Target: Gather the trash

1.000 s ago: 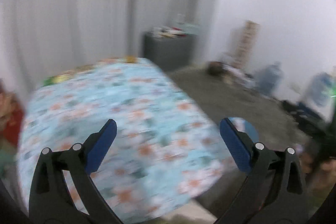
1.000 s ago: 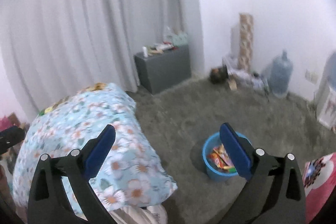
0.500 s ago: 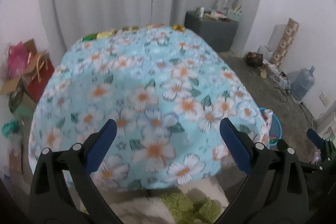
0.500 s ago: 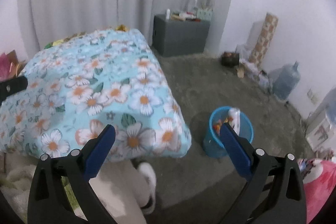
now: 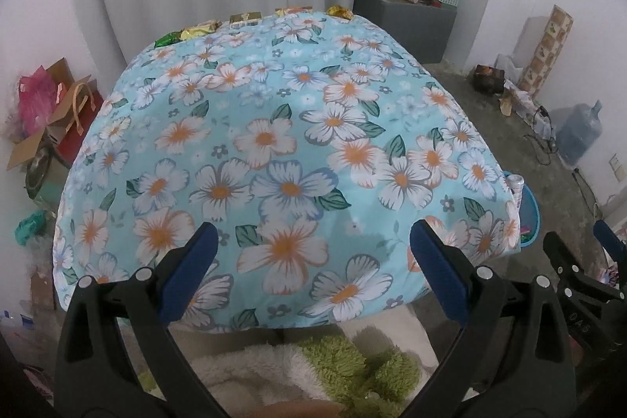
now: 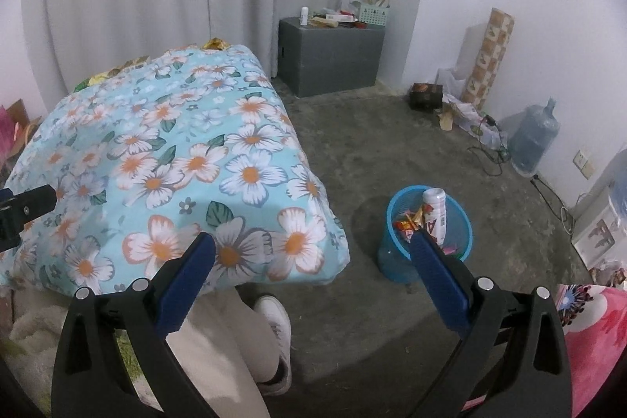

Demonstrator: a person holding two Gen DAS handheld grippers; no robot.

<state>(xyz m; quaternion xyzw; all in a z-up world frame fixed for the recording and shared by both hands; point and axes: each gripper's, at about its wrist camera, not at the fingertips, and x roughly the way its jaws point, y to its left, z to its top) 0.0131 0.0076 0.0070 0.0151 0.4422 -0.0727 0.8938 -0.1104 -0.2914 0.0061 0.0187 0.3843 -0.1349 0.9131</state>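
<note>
Five wrappers [image 5: 243, 18] line the far edge of the flowered tablecloth [image 5: 274, 143] in the left wrist view, well apart from the left gripper [image 5: 311, 261], whose jaws are spread and empty; the near cloth is bare. In the right wrist view, one blue bin [image 6: 429, 234] of trash stands on open floor beside the table, beyond the right gripper [image 6: 311, 261], also spread and empty.

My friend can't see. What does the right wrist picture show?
The open right gripper points at a blue bin on the grey floor, holding wrappers and a white bottle. Left of the bin is a table under a flowery blue cloth, with a person's leg and white shoe below.
</note>
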